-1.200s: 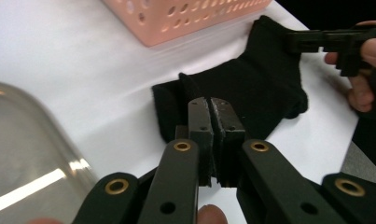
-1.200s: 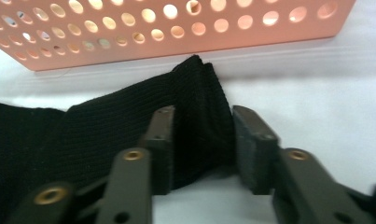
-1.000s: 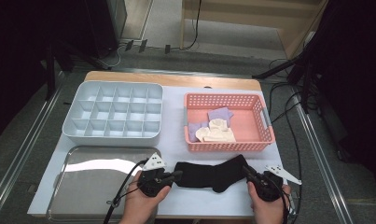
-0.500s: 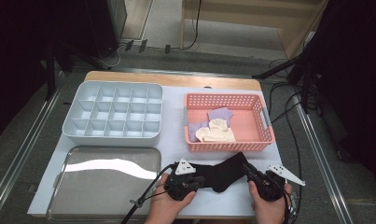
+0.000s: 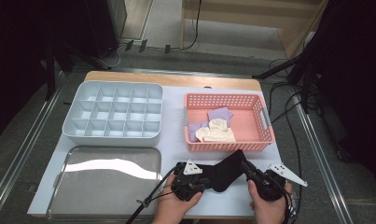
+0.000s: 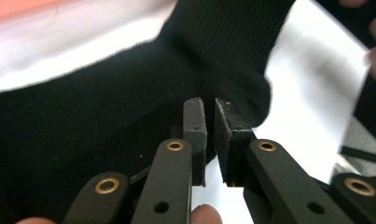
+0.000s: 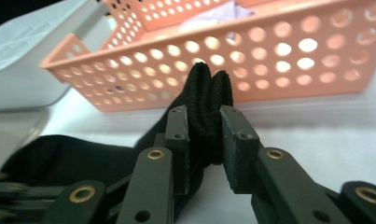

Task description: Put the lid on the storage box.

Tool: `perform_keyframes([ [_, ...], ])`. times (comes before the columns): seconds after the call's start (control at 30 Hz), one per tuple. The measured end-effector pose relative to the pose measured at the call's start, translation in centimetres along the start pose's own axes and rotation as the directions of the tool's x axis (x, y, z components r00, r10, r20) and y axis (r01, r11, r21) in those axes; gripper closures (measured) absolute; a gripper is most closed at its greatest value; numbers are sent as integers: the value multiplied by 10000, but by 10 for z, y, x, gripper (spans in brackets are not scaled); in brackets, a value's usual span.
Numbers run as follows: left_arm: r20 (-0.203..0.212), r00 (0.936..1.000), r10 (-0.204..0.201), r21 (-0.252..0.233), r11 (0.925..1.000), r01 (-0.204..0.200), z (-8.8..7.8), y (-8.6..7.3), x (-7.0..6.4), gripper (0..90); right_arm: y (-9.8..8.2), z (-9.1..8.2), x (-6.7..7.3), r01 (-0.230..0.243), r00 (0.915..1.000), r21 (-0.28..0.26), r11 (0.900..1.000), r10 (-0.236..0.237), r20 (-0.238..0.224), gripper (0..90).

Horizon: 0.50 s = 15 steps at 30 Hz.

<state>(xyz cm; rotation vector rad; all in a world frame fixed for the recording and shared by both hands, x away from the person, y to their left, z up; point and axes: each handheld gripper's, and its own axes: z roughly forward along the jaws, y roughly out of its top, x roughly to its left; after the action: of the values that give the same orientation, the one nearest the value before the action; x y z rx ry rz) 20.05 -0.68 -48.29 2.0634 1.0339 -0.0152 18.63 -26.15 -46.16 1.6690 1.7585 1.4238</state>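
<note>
At the near edge of the tabletop (image 5: pixel 176 140), towards its right corner, a black sock (image 5: pixel 221 173) lies stretched between two hand-held tools. The left tongs (image 5: pixel 205 179) sit on the sock's left part; in the left gripper view the left tongs (image 6: pixel 210 125) are pressed almost together, with a narrow slit between the pads, and the black sock (image 6: pixel 106 116) fills the ground just beyond the tips. Whether any cloth is caught in that slit cannot be told. The person's left hand (image 5: pixel 169 207) holds the tool from the near edge.

The right tongs (image 5: pixel 244 165) pinch the sock's right end, which rises a little off the tabletop. In the right gripper view the right tongs (image 7: pixel 204 123) clamp a bunched, ribbed fold of the black sock (image 7: pixel 206 93), which stands up between the two pads and pokes above them. The right hand (image 5: pixel 267 205) grips that tool near the right corner.

Just beyond the sock, towards the right edge, stands a pink perforated basket (image 5: pixel 265 126) holding cream and lilac pieces of cloth (image 5: pixel 216 133). Along the near left lies a shiny metal tray (image 5: pixel 106 186). Behind it, at the far left, is a pale grey divided organiser box (image 5: pixel 113 114), its compartments in rows.
</note>
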Motion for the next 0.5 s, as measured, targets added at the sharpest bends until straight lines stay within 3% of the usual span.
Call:
perform_keyframes([
  [0.17, 23, 9999, 123, -18, 9999, -123, -6, 2, 0, 824, 1, -1, 18, 284, 9991, -75, 9996, -286, -323, 750],
  [0.3, 161, 9998, 145, -651, 9978, -134, -29, 1, 6, 821, 0, 1, 39, 623, 9958, -107, 9980, -629, -658, 749],
  [0.5, -262, 9995, -170, -1518, 9883, 128, -72, -5, 31, 819, -7, 9, 69, 1000, 9900, -68, 9950, -1001, -998, 749],
])
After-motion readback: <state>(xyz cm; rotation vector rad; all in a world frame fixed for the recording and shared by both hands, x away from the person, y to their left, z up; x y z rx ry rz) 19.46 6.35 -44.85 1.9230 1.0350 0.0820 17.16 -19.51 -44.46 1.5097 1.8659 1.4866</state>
